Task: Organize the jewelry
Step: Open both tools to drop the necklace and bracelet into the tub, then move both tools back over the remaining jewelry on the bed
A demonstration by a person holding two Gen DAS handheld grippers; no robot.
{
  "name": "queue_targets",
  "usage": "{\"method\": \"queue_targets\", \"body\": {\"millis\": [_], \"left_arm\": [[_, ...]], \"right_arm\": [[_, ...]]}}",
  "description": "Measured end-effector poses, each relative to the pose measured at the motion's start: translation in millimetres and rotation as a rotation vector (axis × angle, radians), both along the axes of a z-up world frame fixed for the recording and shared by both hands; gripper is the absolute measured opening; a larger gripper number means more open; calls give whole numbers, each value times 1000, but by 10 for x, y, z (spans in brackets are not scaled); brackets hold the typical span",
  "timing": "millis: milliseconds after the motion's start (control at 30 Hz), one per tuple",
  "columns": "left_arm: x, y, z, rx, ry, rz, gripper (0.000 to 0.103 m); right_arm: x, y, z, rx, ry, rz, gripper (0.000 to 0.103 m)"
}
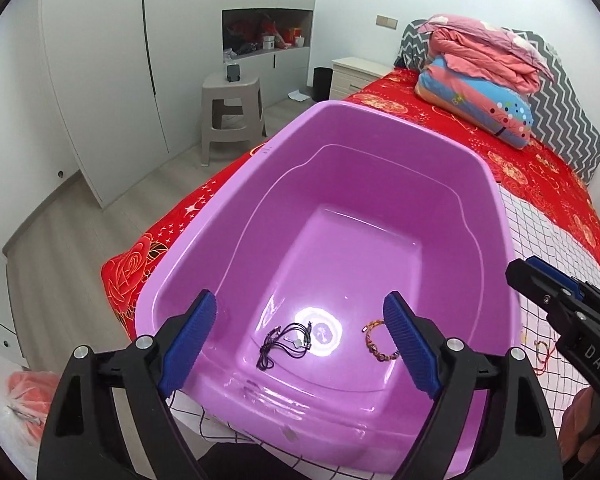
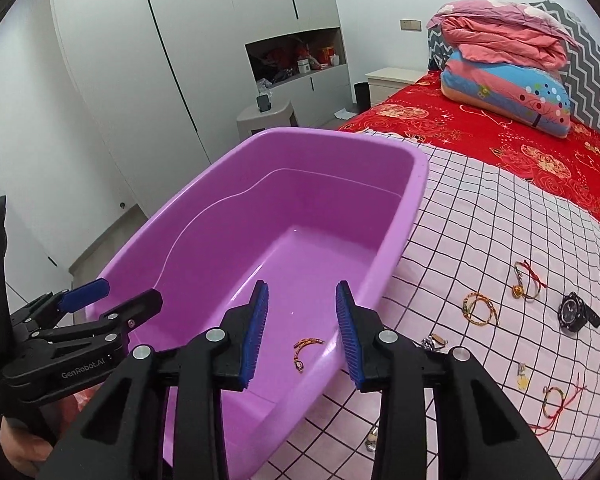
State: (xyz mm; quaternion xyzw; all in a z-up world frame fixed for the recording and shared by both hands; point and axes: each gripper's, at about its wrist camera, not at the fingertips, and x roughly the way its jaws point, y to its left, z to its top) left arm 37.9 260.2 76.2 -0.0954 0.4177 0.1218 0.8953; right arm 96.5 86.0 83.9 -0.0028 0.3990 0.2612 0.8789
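A purple plastic basin stands on the bed. On its floor lie a black cord necklace and a braided bracelet. My left gripper hangs open over the basin's near end, with nothing between its blue pads. My right gripper is open a narrower way above the basin. The braided bracelet lies on the floor below it, untouched. Each gripper shows in the other's view: the right gripper and the left gripper. To the right, several pieces lie on a checked cloth.
On the cloth lie a braided bracelet, a red cord with a charm, a black watch and a red string bracelet. Folded quilts sit on the red bedsheet. A grey stool stands by the wardrobe.
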Motion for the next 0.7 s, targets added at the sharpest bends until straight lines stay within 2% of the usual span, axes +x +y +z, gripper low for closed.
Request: {"method": "queue_targets", "body": {"millis": [333,700], "left_arm": [[-268,-461,109,21,-30,-70,86],[-539,-1205,182,25,-68,-203,88]], "right_arm": [[-373,-661,15,31,-5,-86,39],[-907,-1632,-197,-4,-5,-243,42]]}}
